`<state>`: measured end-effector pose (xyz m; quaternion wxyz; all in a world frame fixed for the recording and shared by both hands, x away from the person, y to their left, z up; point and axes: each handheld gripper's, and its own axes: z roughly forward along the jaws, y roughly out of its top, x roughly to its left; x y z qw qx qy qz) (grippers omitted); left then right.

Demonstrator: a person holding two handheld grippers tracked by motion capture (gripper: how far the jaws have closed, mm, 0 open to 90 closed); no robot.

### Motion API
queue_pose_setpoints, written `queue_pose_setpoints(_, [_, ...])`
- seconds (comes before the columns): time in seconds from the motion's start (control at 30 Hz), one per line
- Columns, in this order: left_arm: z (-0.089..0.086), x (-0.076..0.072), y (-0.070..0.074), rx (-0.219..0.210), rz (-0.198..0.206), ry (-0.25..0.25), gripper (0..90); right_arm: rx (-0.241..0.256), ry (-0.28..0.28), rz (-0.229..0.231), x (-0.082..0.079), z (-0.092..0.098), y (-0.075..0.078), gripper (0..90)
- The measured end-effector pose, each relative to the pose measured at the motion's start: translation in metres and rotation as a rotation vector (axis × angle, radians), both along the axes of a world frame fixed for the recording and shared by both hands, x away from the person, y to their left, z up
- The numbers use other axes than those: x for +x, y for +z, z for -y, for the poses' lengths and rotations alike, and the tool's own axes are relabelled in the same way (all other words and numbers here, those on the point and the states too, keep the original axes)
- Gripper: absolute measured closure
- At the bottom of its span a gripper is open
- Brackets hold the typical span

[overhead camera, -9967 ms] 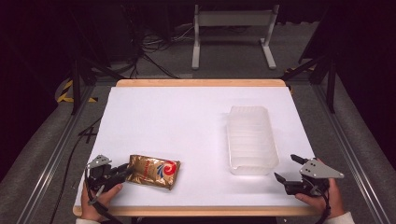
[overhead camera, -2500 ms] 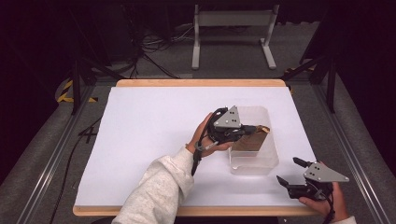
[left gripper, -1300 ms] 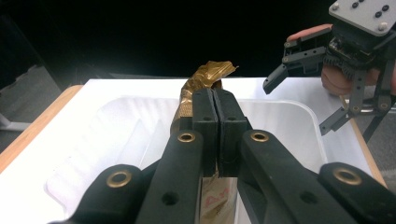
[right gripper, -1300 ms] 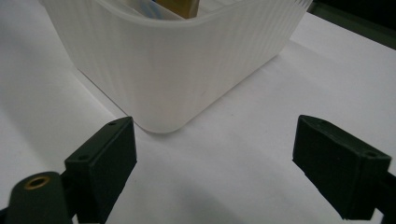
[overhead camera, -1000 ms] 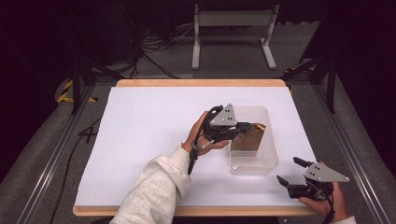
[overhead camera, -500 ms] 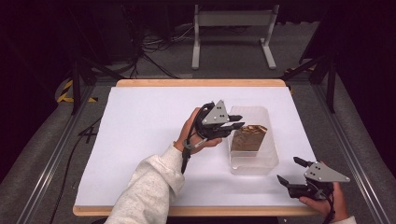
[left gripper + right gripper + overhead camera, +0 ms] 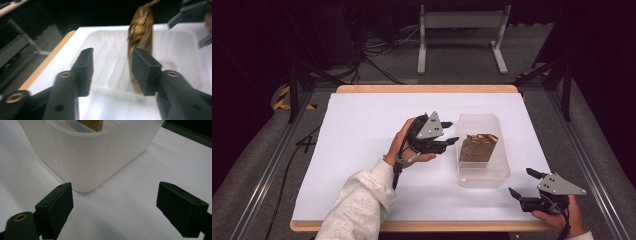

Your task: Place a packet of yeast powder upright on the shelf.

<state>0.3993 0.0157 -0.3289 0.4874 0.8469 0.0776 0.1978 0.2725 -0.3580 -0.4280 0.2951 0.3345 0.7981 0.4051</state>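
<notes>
- Your left gripper [image 7: 451, 134], at the frame's middle, has its jaws open beside the crinkled golden foil packet [image 7: 478, 147].
- The packet stands inside the translucent ribbed plastic tub [image 7: 482, 175].
- Your right gripper [image 7: 523, 183], lower right, is open too.

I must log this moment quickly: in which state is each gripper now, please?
Left gripper: open, holding nothing, beside the clear tub with the gold packet inside.
Right gripper: open, holding nothing, low over the table.

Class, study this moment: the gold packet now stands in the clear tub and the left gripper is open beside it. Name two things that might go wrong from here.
1. The gold packet stands on edge, leaning in the clear tub; it may topple flat.
2. The left gripper, jaws open, sits close to the tub's rim; a careless pull could nudge the light tub across the white table.
</notes>
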Motion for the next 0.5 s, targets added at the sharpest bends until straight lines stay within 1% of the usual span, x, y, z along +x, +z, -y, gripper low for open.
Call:
queue_pose_setpoints(0.03, [0.000, 0.000, 0.000, 0.000, 0.000, 0.000, 48.9, 0.000, 0.000, 0.000, 0.000, 0.000, 0.000, 14.5])
queue_pose_setpoints(0.07, [-0.004, 0.000, -0.001, 0.006, 0.003, 0.004, 48.9, 0.000, 0.000, 0.000, 0.000, 0.000, 0.000, 14.5])
queue_pose_setpoints(0.13, [-0.009, -0.002, -0.003, 0.020, 0.011, 0.031, 44.9, -0.002, 0.004, 0.002, 0.000, -0.001, 0.000, 14.5])
queue_pose_setpoints(0.17, [-0.012, -0.002, -0.004, 0.020, 0.006, 0.040, 42.6, -0.003, 0.004, 0.002, 0.000, -0.001, 0.000, 14.5])
queue_pose_setpoints(0.23, [-0.018, -0.004, -0.006, 0.040, 0.015, 0.065, 39.6, -0.001, 0.002, 0.001, 0.000, -0.001, 0.000, 14.5])
queue_pose_setpoints(0.27, [-0.021, -0.004, -0.008, 0.046, 0.014, 0.073, 36.2, -0.004, 0.004, 0.002, 0.000, -0.001, 0.000, 14.5])
queue_pose_setpoints(0.3, [-0.027, -0.005, -0.010, 0.051, 0.021, 0.092, 33.6, -0.004, 0.004, 0.001, 0.000, -0.001, 0.000, 14.5])
queue_pose_setpoints(0.33, [-0.029, -0.006, -0.012, 0.056, 0.014, 0.104, 33.0, -0.004, 0.004, 0.001, 0.000, -0.001, 0.000, 14.5])
queue_pose_setpoints(0.37, [-0.029, -0.006, -0.012, 0.056, 0.014, 0.104, 31.6, -0.004, 0.004, 0.001, 0.000, -0.001, 0.000, 14.5])
queue_pose_setpoints(0.4, [-0.032, -0.005, -0.015, 0.072, 0.018, 0.110, 31.6, -0.003, 0.004, -0.001, 0.000, -0.001, 0.000, 14.5])
queue_pose_setpoints(0.47, [-0.036, -0.005, -0.019, 0.085, 0.017, 0.126, 28.8, -0.008, 0.003, 0.002, 0.000, -0.002, 0.000, 14.5])
queue_pose_setpoints(0.5, [-0.041, -0.005, -0.022, 0.099, 0.013, 0.137, 26.4, -0.009, 0.004, 0.001, 0.000, -0.002, 0.000, 14.5])
